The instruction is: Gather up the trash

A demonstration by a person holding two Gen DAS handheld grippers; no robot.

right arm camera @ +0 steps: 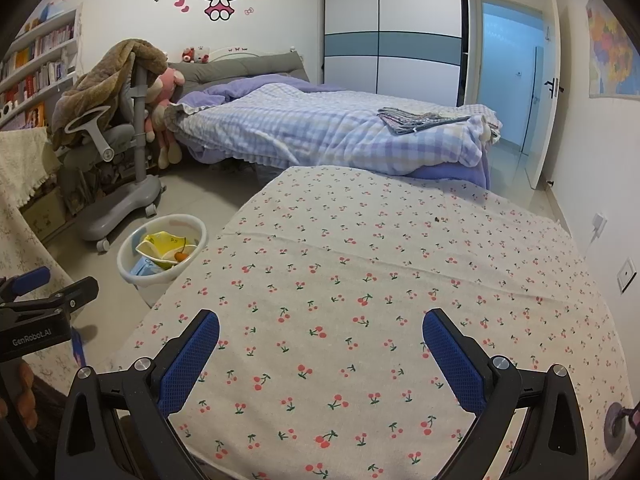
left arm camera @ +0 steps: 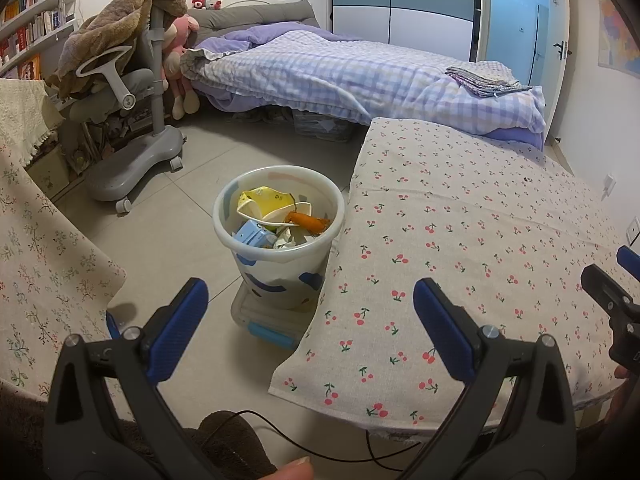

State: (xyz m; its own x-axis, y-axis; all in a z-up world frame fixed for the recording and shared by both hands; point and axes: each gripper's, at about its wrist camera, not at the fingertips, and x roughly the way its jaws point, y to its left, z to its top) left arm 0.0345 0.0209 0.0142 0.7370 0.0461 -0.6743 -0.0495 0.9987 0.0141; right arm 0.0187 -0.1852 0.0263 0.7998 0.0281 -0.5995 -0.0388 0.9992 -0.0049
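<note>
A white trash bin [left arm camera: 280, 268] with blue patches stands on a clear box on the floor, left of the table. It holds a yellow-white paper cup [left arm camera: 264, 204], a carrot [left arm camera: 308, 221], a blue carton [left arm camera: 252, 234] and crumpled paper. The bin also shows in the right wrist view [right arm camera: 132, 270]. My left gripper [left arm camera: 310, 320] is open and empty, above the bin's near side and the table edge. My right gripper [right arm camera: 320, 354] is open and empty over the cherry-print tablecloth [right arm camera: 360, 280]. The right gripper shows at the left wrist view's right edge [left arm camera: 612, 292].
A grey rolling chair [left arm camera: 132, 128] draped with a brown blanket stands at the left. A bed [left arm camera: 340, 76] with a checked quilt lies behind the table. Floral cloth [left arm camera: 36, 260] covers furniture at the left. A bookshelf [left arm camera: 32, 20] is at the far left.
</note>
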